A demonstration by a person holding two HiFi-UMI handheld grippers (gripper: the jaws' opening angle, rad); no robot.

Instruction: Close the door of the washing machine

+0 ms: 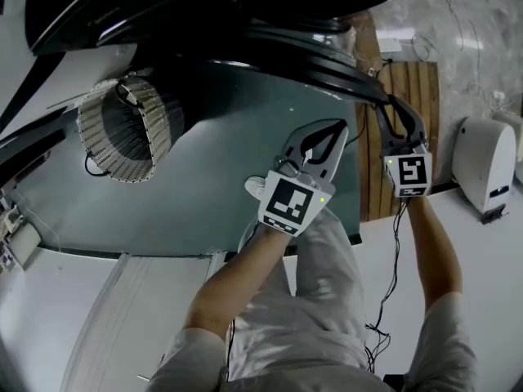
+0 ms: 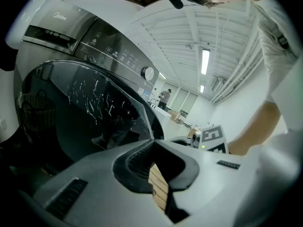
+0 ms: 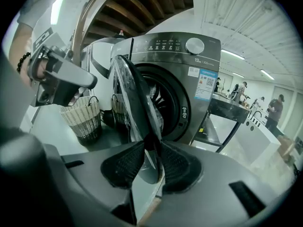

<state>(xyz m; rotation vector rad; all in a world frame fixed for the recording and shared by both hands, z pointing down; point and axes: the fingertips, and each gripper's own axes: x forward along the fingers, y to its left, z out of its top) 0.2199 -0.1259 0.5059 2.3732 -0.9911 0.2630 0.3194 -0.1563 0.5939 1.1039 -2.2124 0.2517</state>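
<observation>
The washing machine stands with its round dark door swung wide open. In the head view the door's rim runs as a dark curve towards the right. My right gripper straddles that rim with a pad on each side. A slit of floor shows beside the left pad, so the jaws stand open around it. My left gripper is shut on nothing, its tips close to the door's glass; I cannot tell if they touch. In the head view it sits left of the right gripper.
A woven laundry basket stands on the floor left of the machine, also seen as basket. A white appliance and wooden planks lie to the right. A dark bench adjoins the machine. Cables hang by my legs.
</observation>
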